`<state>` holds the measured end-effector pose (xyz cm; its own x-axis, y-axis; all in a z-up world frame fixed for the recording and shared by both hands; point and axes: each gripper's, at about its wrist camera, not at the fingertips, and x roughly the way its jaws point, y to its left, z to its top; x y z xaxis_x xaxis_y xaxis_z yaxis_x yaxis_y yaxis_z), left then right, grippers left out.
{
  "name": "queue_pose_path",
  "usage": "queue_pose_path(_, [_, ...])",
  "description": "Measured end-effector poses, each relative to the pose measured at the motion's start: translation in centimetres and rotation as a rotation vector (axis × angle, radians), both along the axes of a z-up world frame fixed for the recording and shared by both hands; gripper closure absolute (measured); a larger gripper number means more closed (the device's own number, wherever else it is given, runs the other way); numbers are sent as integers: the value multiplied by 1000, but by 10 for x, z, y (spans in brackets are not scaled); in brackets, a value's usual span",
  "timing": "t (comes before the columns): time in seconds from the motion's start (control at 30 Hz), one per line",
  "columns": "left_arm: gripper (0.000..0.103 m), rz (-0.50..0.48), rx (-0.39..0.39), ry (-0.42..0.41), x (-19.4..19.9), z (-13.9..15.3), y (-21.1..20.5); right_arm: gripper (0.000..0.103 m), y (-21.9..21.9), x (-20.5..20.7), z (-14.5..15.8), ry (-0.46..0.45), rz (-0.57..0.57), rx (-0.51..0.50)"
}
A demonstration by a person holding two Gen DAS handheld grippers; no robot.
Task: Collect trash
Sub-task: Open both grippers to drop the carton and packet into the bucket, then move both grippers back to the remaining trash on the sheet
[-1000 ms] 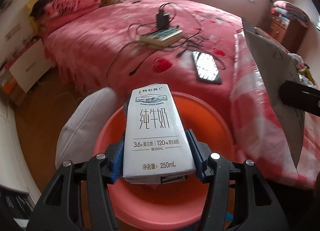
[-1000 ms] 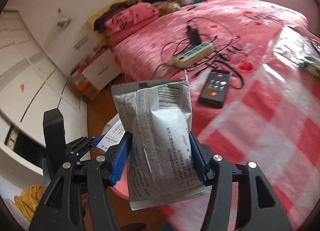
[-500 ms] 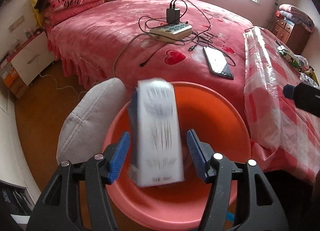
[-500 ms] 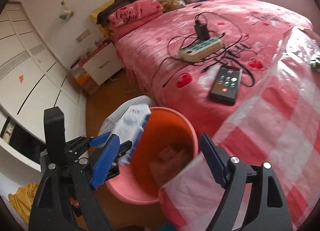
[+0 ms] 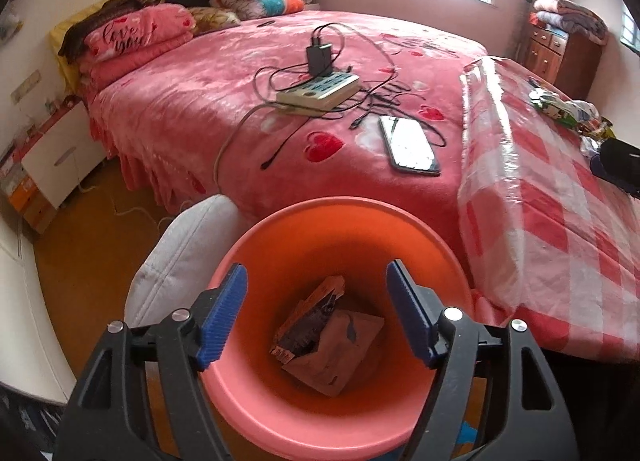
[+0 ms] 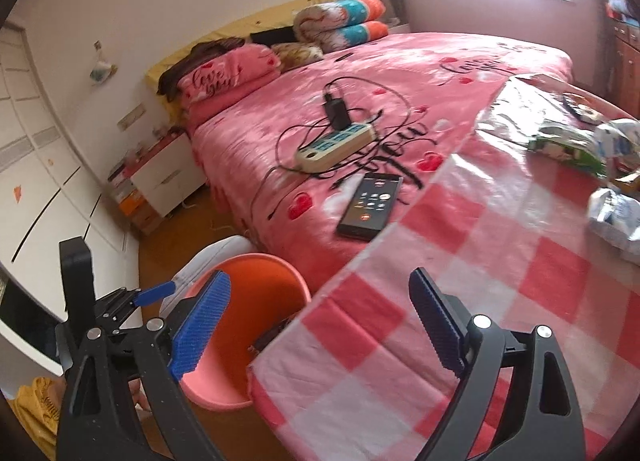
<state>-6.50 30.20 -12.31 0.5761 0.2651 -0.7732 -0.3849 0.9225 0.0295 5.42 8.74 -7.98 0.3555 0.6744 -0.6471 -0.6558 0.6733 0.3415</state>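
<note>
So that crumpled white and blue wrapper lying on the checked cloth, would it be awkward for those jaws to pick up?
Probably easy to lift: the crumpled wrapper looks like thin, empty film, so likely very light. It is creased and puffed, so it should squash flat rather than resist. Its glossy surface and the shiny checked cloth suggest it might slide if nudged.

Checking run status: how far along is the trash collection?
Done: some trash lies in the orange bin, a carton and a wrapper. In hand: nothing; the left gripper and right gripper are opening, empty. Left: the wrappers on the checked cloth.
</note>
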Motion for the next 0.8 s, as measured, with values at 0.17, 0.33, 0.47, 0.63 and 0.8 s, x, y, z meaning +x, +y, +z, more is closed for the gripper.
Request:
queue_pose_path(0.17, [30,-55,56,-40,6,10,-21,13,-25,6,2,-14,-63,2])
queue_pose_path(0.33, [30,-112,32,-81,14,18,-36,13,-54,12,4,-13,-123,27])
queue_pose_path(0.47, [30,-154,76,-65,24,25,-56,13,-77,20,5,-5,-174,59])
queue_pose_path(0.63, [30,-173,54,-65,39,37,-76,13,-105,29,9,-6,-231,100])
queue_pose_path(0.8, [30,-217,21,-91,72,64,-96,12,-135,37,10,-8,-294,116])
